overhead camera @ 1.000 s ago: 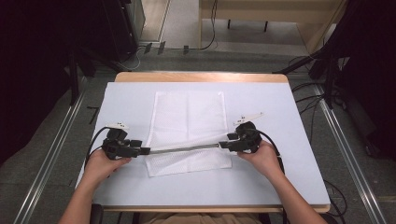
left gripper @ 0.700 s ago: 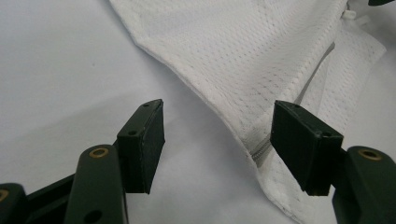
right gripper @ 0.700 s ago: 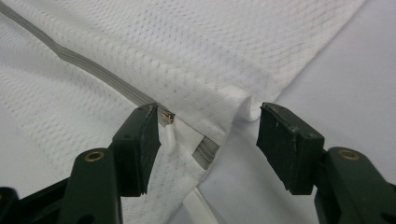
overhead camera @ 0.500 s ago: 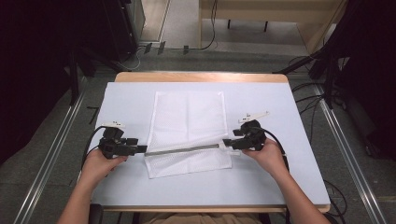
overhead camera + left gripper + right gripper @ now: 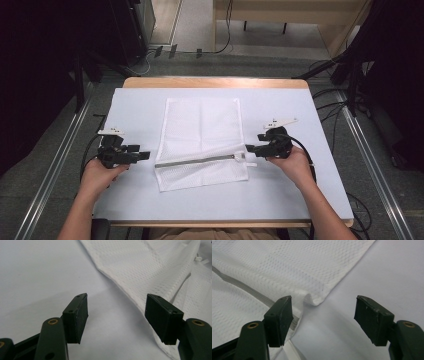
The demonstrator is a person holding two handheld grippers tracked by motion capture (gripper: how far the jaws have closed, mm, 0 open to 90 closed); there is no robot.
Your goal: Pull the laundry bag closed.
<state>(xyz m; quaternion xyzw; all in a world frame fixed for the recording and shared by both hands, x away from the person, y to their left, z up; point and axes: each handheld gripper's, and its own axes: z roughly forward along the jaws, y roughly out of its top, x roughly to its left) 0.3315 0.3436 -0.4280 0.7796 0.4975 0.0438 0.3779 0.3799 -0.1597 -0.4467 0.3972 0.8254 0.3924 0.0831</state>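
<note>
I hold my two grippers at the two ends of the zipper (image 5: 197, 160) of a white mesh laundry bag (image 5: 200, 125), which lies flat in the middle of the counter (image 5: 300, 195) on its white cover. My left gripper (image 5: 142, 155) is beside the bag's left edge, apart from the cloth; its fingers (image 5: 76, 317) stand wide apart with nothing between them, over the bare cover just next to the bag's hem. My right gripper (image 5: 250, 148) is at the zipper's right end. Its fingers (image 5: 279, 320) have just been opening and now stand wide apart; the corner of the bag lies between them, but the pads do not press it. The zipper tape passes under the left one of these fingers.
</note>
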